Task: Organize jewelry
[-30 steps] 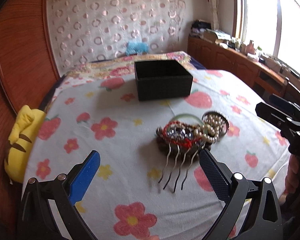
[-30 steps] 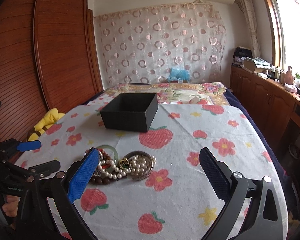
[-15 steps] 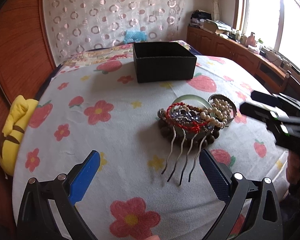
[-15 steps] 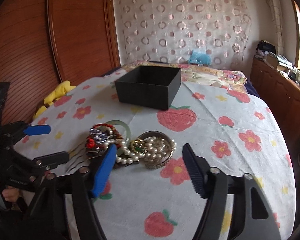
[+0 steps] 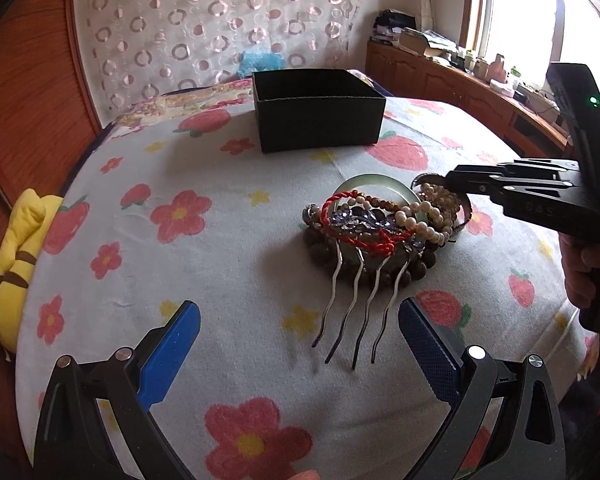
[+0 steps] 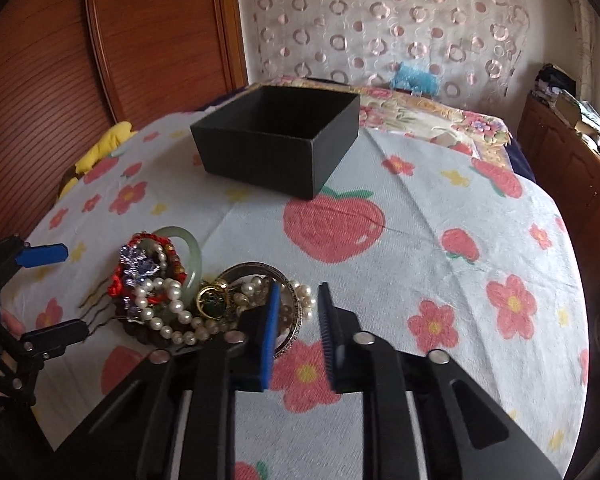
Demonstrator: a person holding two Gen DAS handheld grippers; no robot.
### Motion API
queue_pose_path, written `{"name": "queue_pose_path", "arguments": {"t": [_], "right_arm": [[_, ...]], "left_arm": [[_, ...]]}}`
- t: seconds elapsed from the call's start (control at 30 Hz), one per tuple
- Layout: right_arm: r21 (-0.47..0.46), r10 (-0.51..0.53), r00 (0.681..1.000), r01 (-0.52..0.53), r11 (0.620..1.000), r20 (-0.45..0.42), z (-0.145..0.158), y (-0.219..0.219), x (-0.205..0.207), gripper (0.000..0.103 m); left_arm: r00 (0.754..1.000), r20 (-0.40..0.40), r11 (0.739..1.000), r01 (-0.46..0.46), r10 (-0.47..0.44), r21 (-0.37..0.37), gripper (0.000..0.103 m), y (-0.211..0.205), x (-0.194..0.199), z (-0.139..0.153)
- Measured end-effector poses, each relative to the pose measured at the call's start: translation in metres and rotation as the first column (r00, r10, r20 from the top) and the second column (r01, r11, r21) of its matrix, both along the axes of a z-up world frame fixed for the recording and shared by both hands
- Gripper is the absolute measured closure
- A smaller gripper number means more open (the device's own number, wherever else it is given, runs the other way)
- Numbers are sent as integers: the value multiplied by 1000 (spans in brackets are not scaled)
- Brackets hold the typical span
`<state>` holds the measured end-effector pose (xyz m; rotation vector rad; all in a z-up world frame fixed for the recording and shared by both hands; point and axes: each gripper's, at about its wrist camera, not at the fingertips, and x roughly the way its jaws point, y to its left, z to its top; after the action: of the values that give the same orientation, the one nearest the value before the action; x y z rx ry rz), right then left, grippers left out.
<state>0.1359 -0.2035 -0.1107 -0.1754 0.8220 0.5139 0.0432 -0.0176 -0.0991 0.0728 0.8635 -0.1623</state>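
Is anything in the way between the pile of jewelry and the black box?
Nothing visible is. Only bare flowered cloth lies between the jewelry pile and the open black box, which looks empty as far as its inside shows.

- On the side of the right gripper [image 5: 452, 182], as the left wrist view shows it, faint raised letters stand in the black plastic of the body; they are too dim and small to read with any certainty.
- The black box [image 5: 318, 114], the flowered cloth [image 5: 204, 264] and the curtain [image 5: 220, 20] bear patterns only, with no words or numbers on them.
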Motion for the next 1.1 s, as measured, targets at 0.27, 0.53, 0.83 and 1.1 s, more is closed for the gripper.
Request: {"name": "queue_pose_path", "arguments": {"t": [0.27, 0.53, 0.83, 1.1], "right_arm": [[-7, 13, 1000, -13, 1000, -3, 1, -2, -2, 99], [37, -63, 996, 61, 997, 58, 12, -15, -9, 99], [35, -87, 992, 84, 996, 93, 19, 2, 1, 99], [49, -120, 985, 114, 992, 125, 25, 12, 7, 99]], "left_arm": [[1000, 5, 1000, -4, 4, -4, 7, 1, 0, 1], [1000, 4, 1000, -5, 5, -6, 7, 2, 0, 1], [1000, 2, 1000, -3, 3, -6, 7, 2, 0, 1], [1000, 3, 1000, -4, 4, -8, 7, 1, -1, 1]]}}
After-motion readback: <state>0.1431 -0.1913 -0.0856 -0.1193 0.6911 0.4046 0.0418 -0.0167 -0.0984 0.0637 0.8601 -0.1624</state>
